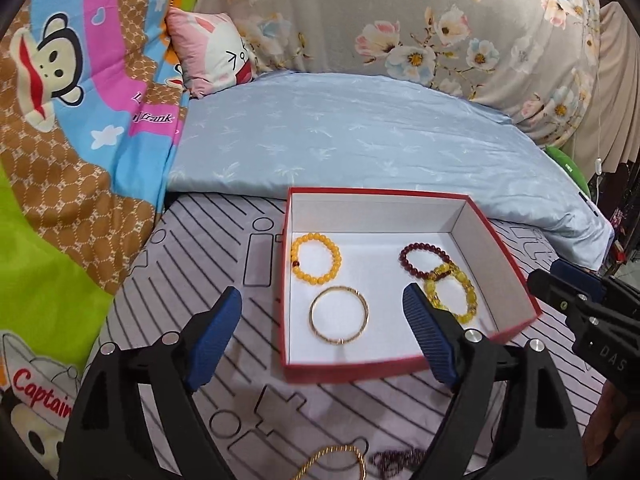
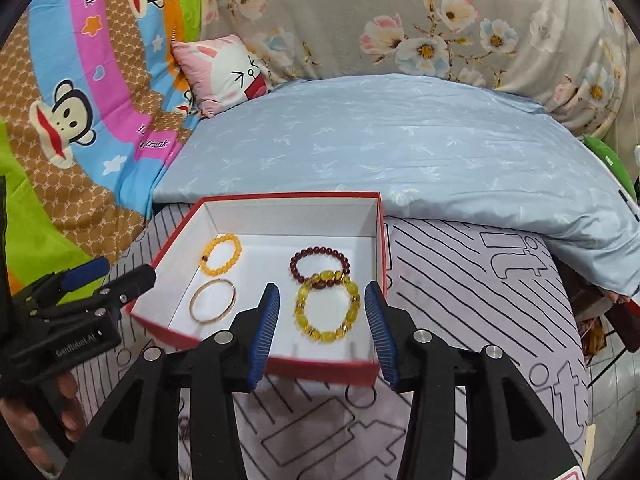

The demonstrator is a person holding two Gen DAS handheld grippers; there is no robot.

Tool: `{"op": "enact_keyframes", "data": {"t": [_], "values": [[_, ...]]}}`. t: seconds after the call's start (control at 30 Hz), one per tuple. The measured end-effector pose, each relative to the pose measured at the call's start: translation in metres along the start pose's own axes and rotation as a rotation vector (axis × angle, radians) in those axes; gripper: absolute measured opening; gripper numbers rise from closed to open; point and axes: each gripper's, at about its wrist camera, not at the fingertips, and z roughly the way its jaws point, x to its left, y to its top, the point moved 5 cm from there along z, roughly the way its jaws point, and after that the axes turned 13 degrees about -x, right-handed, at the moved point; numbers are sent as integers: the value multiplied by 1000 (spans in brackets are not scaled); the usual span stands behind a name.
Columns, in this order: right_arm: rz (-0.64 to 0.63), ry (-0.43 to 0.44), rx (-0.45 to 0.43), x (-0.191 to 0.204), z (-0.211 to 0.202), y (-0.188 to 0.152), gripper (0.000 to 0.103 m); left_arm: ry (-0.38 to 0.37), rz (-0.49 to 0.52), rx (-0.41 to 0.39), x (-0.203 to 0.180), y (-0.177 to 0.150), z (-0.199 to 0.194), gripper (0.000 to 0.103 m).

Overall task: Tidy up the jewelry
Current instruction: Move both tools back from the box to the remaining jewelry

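Four bracelets [image 2: 326, 312] lie in the red box [image 2: 320, 370]; left gripper [image 1: 322, 312] and right gripper [image 2: 322, 312] both hang released, empty.

Open-topped box [image 2: 280, 364] (walls all round)

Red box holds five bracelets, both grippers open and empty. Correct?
Not quite: the red box holds four, not five: an orange bead bracelet, a gold bangle, a dark red bead bracelet and a yellow bead bracelet. The right wrist view shows it. Both grippers, left and right, are open and empty.
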Motion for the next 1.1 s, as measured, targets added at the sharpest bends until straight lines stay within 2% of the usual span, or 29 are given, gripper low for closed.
{"op": "enact_keyframes", "data": {"t": [0.2, 0.37, 0.6, 0.83, 1.1], "values": [[20, 25, 5, 6, -39, -23, 45, -16, -25, 7, 5, -23, -42, 80], [39, 31, 43, 9, -61, -55, 45, -25, -28, 35, 1, -54, -71, 80], [69, 22, 98, 7, -88, -98, 45, -31, -41, 83, -6, -95, -93, 80], [67, 6, 125, 6, -115, -127, 45, -47, -49, 135, -14, -130, -116, 80], [63, 34, 163, 19, -133, -156, 45, -65, -32, 186, -24, -163, -135, 78]]}}
